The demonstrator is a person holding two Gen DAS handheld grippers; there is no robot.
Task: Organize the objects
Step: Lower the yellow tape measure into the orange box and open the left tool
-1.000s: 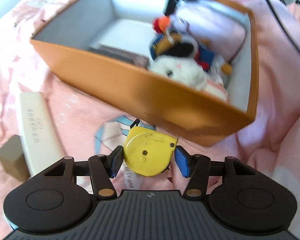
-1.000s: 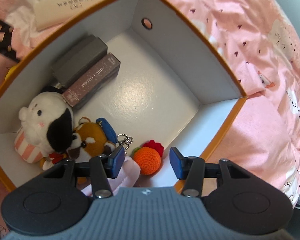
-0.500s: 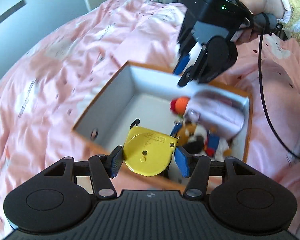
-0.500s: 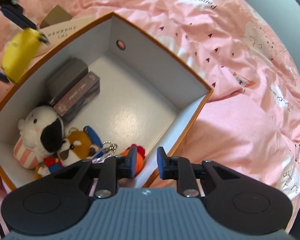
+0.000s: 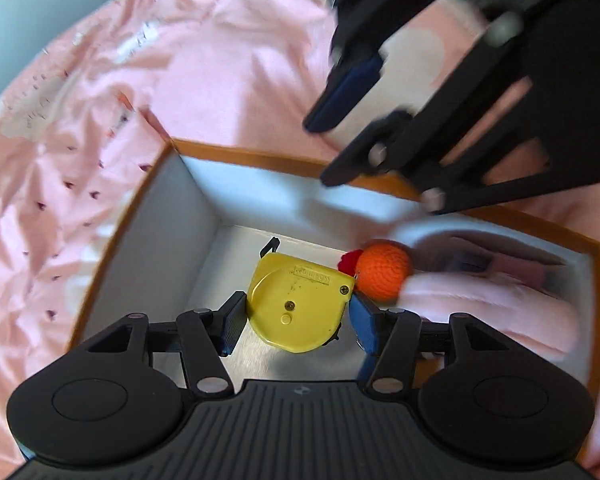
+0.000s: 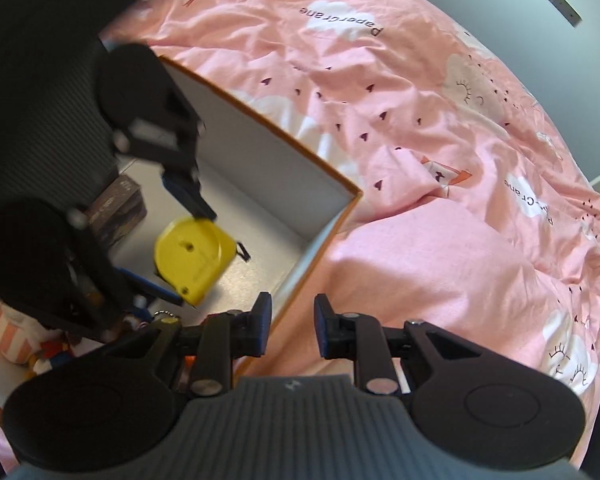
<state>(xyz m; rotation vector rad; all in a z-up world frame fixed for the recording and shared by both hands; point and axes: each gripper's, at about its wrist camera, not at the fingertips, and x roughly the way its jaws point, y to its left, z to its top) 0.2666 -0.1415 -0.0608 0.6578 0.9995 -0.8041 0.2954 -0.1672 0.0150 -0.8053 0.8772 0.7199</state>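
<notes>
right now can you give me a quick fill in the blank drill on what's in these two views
1. The left tool is shut on a ____ tape measure.
2. The tape measure hangs over the inside of the orange-rimmed ____, above its bare floor.
3. The orange crochet ball lies in the box beside a folded ____ cloth.
4. The right tool has ____ between its pads, over the box's edge and the pink bedsheet.

Missing words: yellow; box; pink; nothing

A home bedroom: a rumpled pink duvet (image 6: 440, 168) printed with clouds and paper cranes covers the bed.
</notes>
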